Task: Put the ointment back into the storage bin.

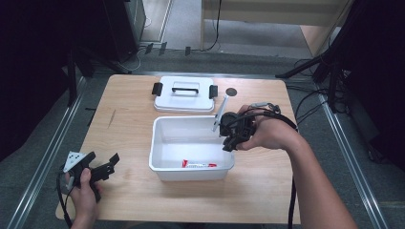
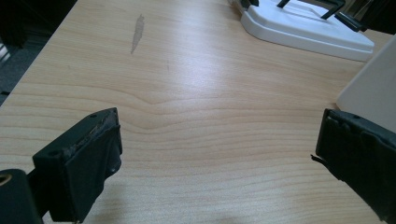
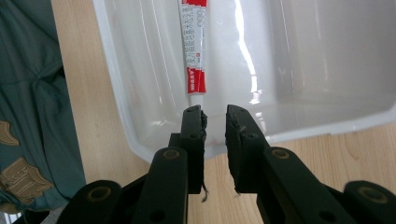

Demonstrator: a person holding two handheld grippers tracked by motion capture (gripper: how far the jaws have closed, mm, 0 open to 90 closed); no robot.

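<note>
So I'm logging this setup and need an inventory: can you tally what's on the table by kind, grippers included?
White open bin: 1
White lid with black handle: 1
Red-and-white tube, lying in the bin: 1
Small dark round thing beside the lid: 1
Hand-held grippers: 2, left gripper and right gripper
Total: 6

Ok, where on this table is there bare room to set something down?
Bare wood runs left of the white bin and lid, above the left gripper. Another strip lies along the table's near edge. The right gripper crowds the bin's right side.
</note>
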